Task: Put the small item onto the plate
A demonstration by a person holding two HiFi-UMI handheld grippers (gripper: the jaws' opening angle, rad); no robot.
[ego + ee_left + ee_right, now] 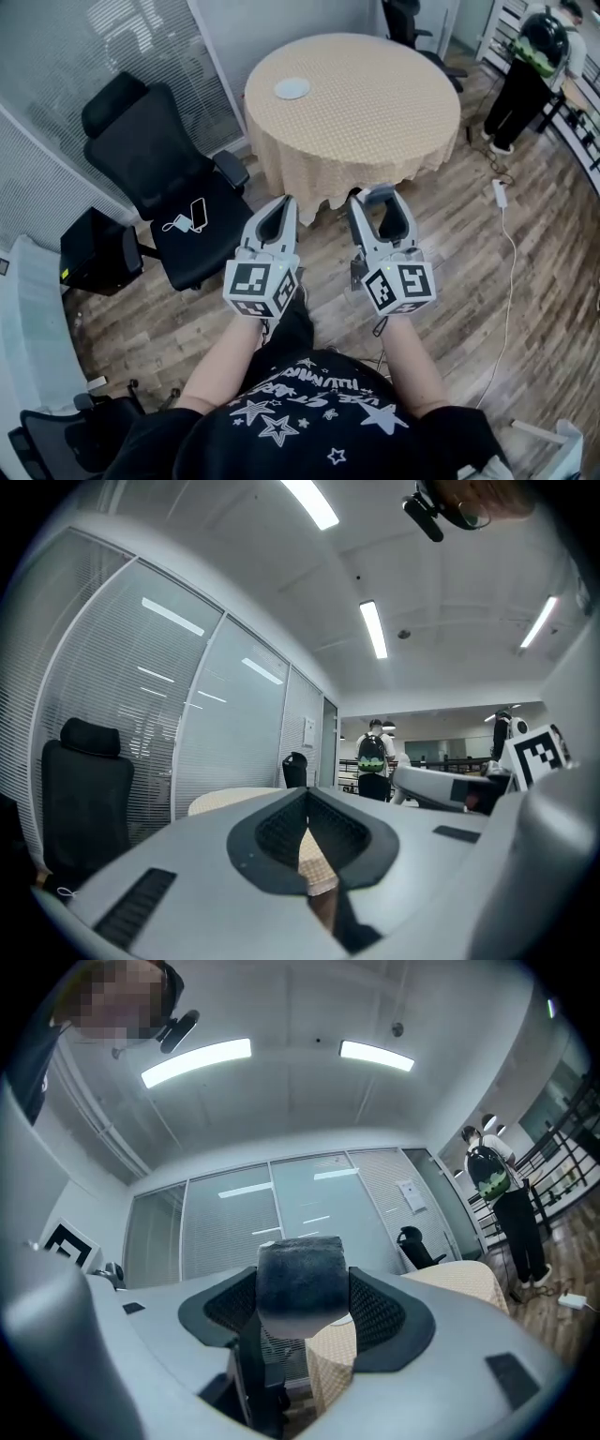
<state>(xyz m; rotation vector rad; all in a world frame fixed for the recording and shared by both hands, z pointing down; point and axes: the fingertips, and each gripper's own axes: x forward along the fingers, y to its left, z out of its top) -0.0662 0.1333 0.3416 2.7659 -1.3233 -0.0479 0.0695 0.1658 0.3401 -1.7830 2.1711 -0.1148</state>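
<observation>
Plate (292,88) on round table (375,103); right gripper (379,198) clamps grey small item (300,1274); left gripper (280,210) closed.

An office meeting area. Glass partition walls with blinds (141,47), a black swivel chair (155,159), a round clothed table (375,103) and ceiling strip lights (373,628) show it.

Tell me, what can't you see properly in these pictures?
- Small item: the right gripper is clamped on it. Only one dark grey face shows in the right gripper view and the jaws cover its sides, so what it is stays unclear.
- Plate: too small in the head view to tell whether anything lies on it.
- Table: mostly hidden behind the left gripper in the left gripper view.
</observation>
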